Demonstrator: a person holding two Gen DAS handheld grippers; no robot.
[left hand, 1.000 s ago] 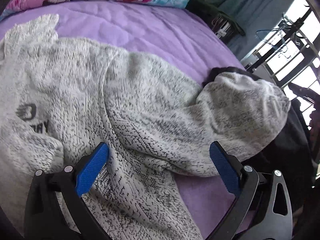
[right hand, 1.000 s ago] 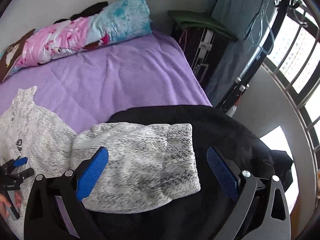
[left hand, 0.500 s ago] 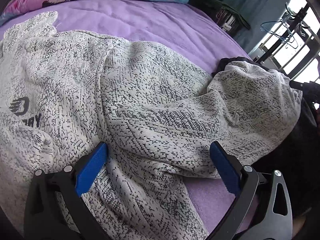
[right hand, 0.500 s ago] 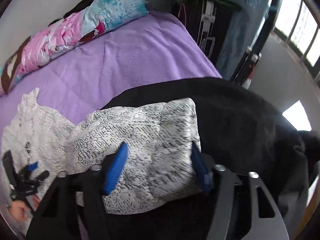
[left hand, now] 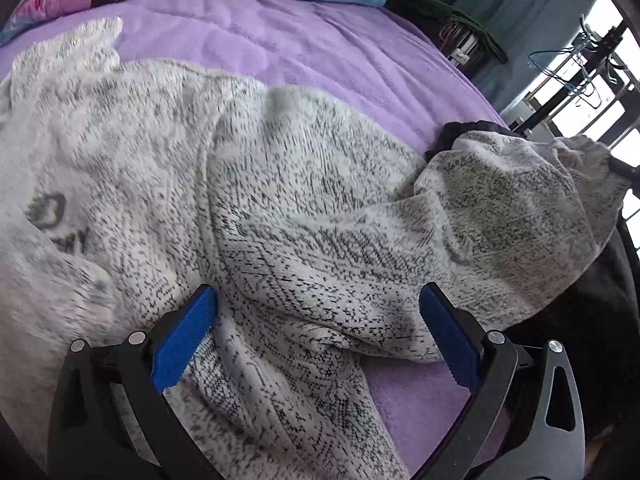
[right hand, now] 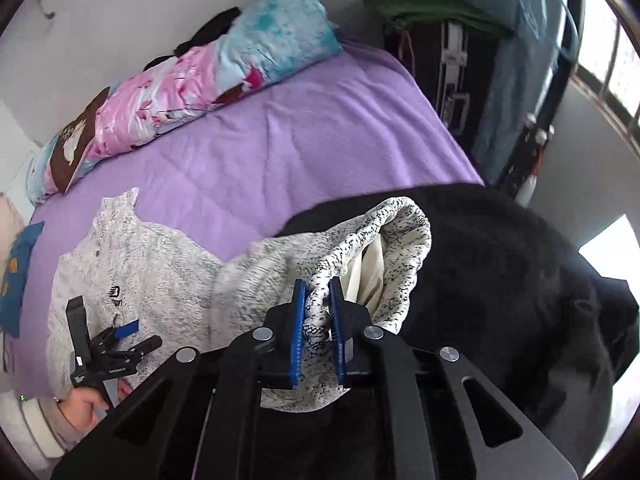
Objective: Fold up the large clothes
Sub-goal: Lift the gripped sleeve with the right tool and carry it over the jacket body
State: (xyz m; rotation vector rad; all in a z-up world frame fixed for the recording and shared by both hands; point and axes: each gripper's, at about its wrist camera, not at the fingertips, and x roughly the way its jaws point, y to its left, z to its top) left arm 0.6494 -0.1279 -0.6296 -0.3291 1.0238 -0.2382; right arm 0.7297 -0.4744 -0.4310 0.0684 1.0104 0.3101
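Note:
A grey-and-white speckled sweater (left hand: 248,184) lies spread on the purple bed, its dark logo at the left. One sleeve (left hand: 516,216) stretches right over a black garment. My left gripper (left hand: 316,324) is open, low over the sweater's body near the sleeve's root. In the right wrist view my right gripper (right hand: 318,304) is shut on the sleeve cuff (right hand: 384,252) and holds it lifted, the opening showing its cream lining. The left gripper (right hand: 120,340) also shows there, at the lower left on the sweater (right hand: 132,272).
The purple bed sheet (right hand: 304,136) runs to a pink and blue patterned pillow (right hand: 208,68) at the wall. A black garment (right hand: 520,280) covers the bed's right corner. A dark rack and blue curtain (right hand: 532,40) stand past the bed's far edge.
My right gripper closed on the sleeve cuff and raised it off the black garment. My left gripper stayed open and dropped slightly closer to the sweater.

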